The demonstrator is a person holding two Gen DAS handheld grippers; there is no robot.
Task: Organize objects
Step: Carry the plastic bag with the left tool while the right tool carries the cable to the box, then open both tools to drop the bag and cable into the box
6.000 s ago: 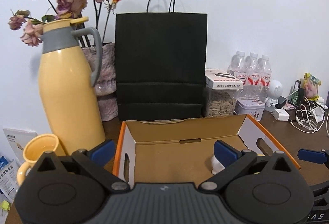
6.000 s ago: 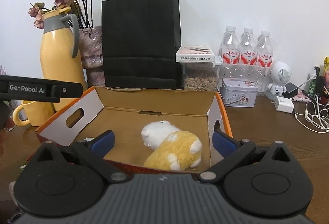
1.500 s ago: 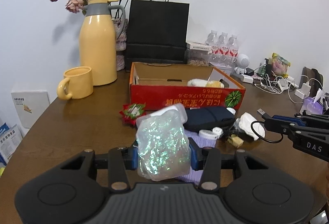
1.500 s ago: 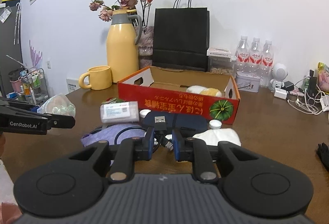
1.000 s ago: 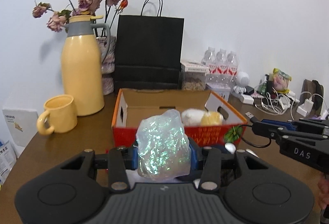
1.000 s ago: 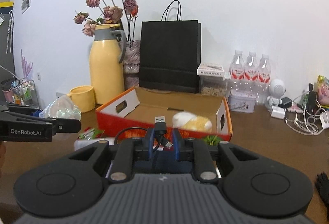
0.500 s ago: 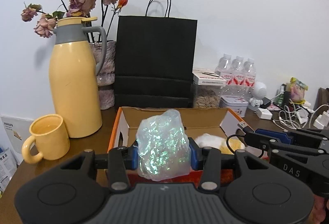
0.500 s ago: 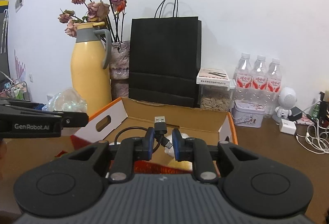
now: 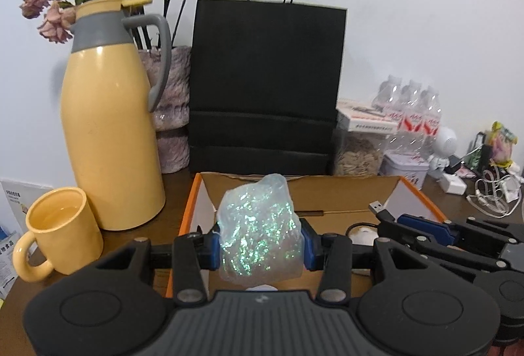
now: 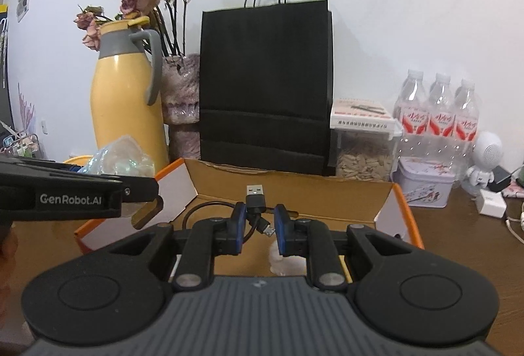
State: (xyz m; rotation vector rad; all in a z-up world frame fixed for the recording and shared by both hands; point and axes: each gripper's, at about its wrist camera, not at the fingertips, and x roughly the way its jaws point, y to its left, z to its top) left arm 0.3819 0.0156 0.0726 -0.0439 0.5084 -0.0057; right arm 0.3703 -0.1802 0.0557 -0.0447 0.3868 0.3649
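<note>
1. The left gripper [image 9: 258, 243] pinches a crinkled, clear plastic bag [image 9: 260, 233] flecked with green iridescent glitter. Its blue fingers [image 9: 211, 246] press into both sides, partly spread around the lumpy bundle, which is held over the near left part of the cardboard box.
2. The right gripper [image 10: 259, 226] has its fingers [image 10: 238, 225] drawn close together, pinching a coiled black USB cable [image 10: 255, 196]. The metal plug sticks up past the fingertips, and a smaller connector hangs between them. It is held over the near part of the box.
3. The cardboard box [image 10: 294, 192] is open-topped, with brown inner walls, orange rims and white end flaps with handle slots. Something white and fluffy [image 10: 285, 259] lies on its floor, mostly hidden.
4. To the box's left, a matte yellow mug [image 9: 57, 233] stands on the brown wooden worktop [image 10: 458, 231].
5. Behind the mug stands a tall, glossy yellow thermos jug [image 9: 111, 140] with a grey collar and handle.
6. Along the worktop's far edge stand a textured vase of dried roses [image 9: 172, 107], a black paper bag [image 10: 265, 84], a clear jar of seeds [image 10: 363, 156], a tin [image 10: 425, 184] and three water bottles [image 10: 439, 120].
</note>
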